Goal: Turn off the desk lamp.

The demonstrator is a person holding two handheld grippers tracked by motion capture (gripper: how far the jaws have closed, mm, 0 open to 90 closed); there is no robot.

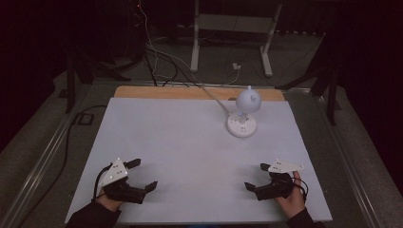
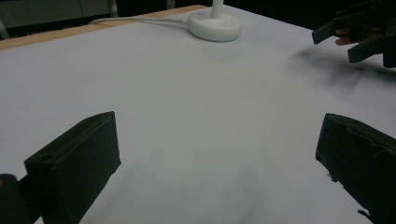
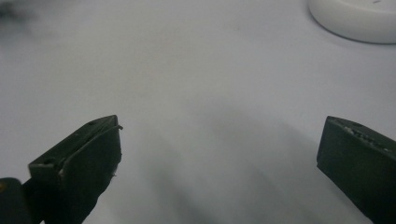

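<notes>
A small white desk lamp [image 1: 247,102] stands on a round white base [image 1: 241,125] at the back right of the white table [image 1: 190,152], its cord [image 1: 214,97] running off the far edge. The base also shows in the left gripper view [image 2: 215,25] and the right gripper view [image 3: 355,18]. My left gripper [image 1: 142,175] rests near the front left, open and holding nothing. My right gripper [image 1: 256,176] rests near the front right, open too, nothing between its jaws. The right gripper appears far off in the left gripper view [image 2: 348,39].
A strip of bare wood [image 1: 161,91] runs along the table's far edge. Behind the table are a white frame stand [image 1: 233,28] and loose cables [image 1: 157,61] on the dark floor. Metal rails [image 1: 43,156] flank the table on both sides.
</notes>
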